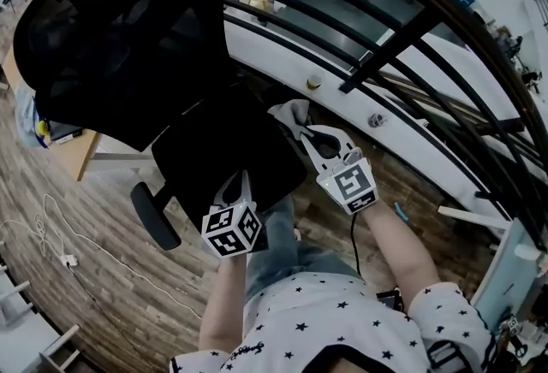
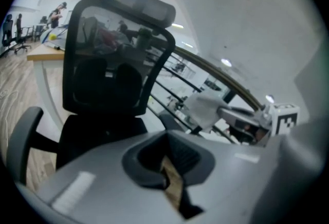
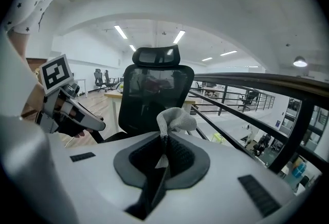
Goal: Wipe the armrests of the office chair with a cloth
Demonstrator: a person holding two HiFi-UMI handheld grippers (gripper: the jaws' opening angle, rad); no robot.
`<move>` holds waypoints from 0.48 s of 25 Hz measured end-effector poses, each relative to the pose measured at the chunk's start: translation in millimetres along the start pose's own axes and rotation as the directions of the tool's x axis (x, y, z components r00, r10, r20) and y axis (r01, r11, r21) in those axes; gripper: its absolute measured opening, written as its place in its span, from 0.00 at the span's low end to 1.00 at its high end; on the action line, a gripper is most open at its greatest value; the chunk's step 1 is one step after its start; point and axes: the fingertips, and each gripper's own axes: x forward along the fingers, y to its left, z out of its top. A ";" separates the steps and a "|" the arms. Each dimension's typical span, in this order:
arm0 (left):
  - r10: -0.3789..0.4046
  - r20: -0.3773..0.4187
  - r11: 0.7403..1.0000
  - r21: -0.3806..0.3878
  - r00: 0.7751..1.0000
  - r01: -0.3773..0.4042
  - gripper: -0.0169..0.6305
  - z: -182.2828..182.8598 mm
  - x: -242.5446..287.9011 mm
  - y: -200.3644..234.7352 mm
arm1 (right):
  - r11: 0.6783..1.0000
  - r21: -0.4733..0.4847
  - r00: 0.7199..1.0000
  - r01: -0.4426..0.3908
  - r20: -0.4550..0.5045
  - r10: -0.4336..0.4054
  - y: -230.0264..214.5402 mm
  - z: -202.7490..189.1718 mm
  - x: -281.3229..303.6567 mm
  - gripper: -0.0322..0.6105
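Head view: we are looking down on a black office chair. Its seat is sitting just ahead of the person's knees, and one armrest is sticking out at the lower left. The left gripper is hovering over the seat's near edge. The right gripper is reaching to the seat's far right side, beside a dark railing, with a pale cloth bunched at its tip. Left gripper view: we are seeing these jaws drawn almost together, only a thin slit between them, gripping nothing. The chair is standing ahead, and the cloth is hanging just above what looks like the other armrest; we cannot tell whether they are touching. Right gripper view: the jaws are clamping a fold of the cloth. Its crumpled end is poking up past the tips, in front of the backrest, and the left gripper is showing at the left edge.
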 end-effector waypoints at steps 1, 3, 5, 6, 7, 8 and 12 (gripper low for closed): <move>0.000 -0.006 1.000 -0.001 1.000 0.000 0.03 0.5 5.3 1.9 | 1.000 -0.005 1.000 -0.002 -0.008 0.002 -4.5 -2.8 8.2 0.09; -0.001 -0.024 1.000 0.001 1.000 0.001 0.03 -1.6 16.2 2.3 | 1.000 -0.011 1.000 -0.008 -0.025 0.008 -14.2 -11.1 21.3 0.09; -0.001 -0.041 1.000 0.008 0.999 0.002 0.03 -5.4 29.9 -3.9 | 1.000 -0.020 0.999 -0.014 -0.039 0.014 -29.0 -22.1 29.6 0.09; -0.001 -0.047 1.000 0.011 0.999 0.001 0.03 -6.6 37.6 -8.4 | 0.999 -0.027 0.999 -0.017 -0.046 0.015 -37.8 -27.9 33.1 0.09; -0.001 -0.051 1.000 0.013 0.999 0.002 0.03 -7.1 44.8 -12.0 | 0.999 -0.035 0.999 -0.019 -0.052 0.017 -45.9 -33.2 37.4 0.09; -0.001 -0.056 1.000 0.014 0.998 0.002 0.03 -6.9 51.2 -13.8 | 0.999 -0.041 0.998 -0.020 -0.058 0.018 -52.5 -37.8 43.0 0.09; -0.002 -0.067 1.000 0.018 0.998 0.004 0.03 -3.3 67.6 -10.8 | 0.998 -0.067 0.996 -0.021 -0.087 0.015 -68.8 -50.5 70.8 0.09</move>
